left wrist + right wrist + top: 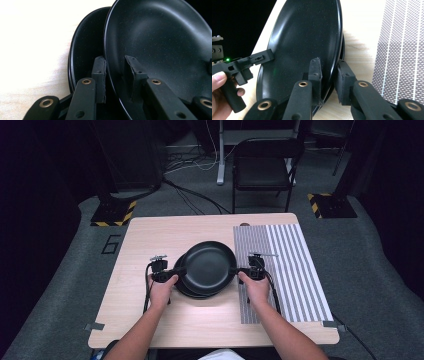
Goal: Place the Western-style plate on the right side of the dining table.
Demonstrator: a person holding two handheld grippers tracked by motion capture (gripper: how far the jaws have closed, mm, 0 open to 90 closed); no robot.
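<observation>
Pans sit stacked at the table's [150, 232] centre: a top pan [209, 265] nests, shifted toward 1 o'clock, in a lower pan [187, 290] whose rim peeks out at 7 o'clock. At the stack's 9 o'clock, the left gripper [176, 272] pinches the top pan's rim, one jaw inside the bowl, one outside. At 3 o'clock, the right gripper [239, 271] pinches the opposite rim the same way. A striped mat [290, 270] covers the table's right part, touching neither pan.
</observation>
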